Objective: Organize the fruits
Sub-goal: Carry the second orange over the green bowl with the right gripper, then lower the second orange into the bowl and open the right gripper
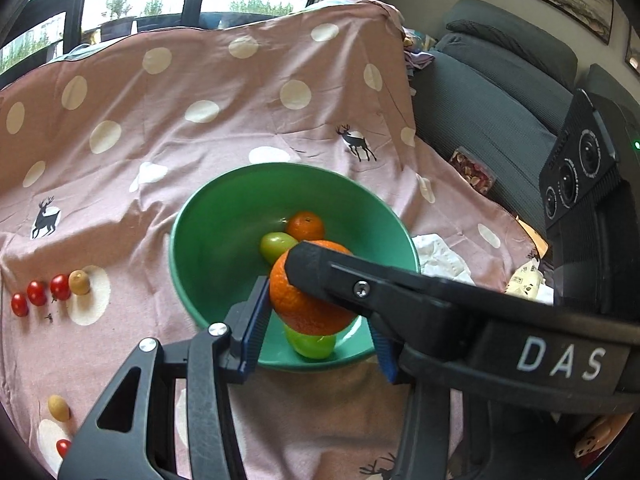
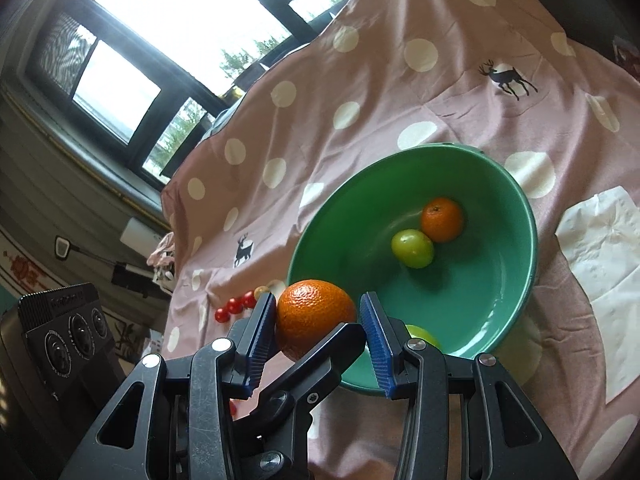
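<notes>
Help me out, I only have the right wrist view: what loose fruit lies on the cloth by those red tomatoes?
Observer: The left wrist view shows three cherry tomatoes in a row, a brownish fruit ending it nearest the green bowl.
Operator: Anything else loose?
Observer: A tan fruit lies apart, nearer the camera.
Operator: And the green patch at the bowl's near rim?
Observer: A whole green fruit inside the bowl, below the large orange.

Soft daylight from blown-out windows (image 2: 168, 12); strong fisheye bending, dark vignetted corners.
</notes>
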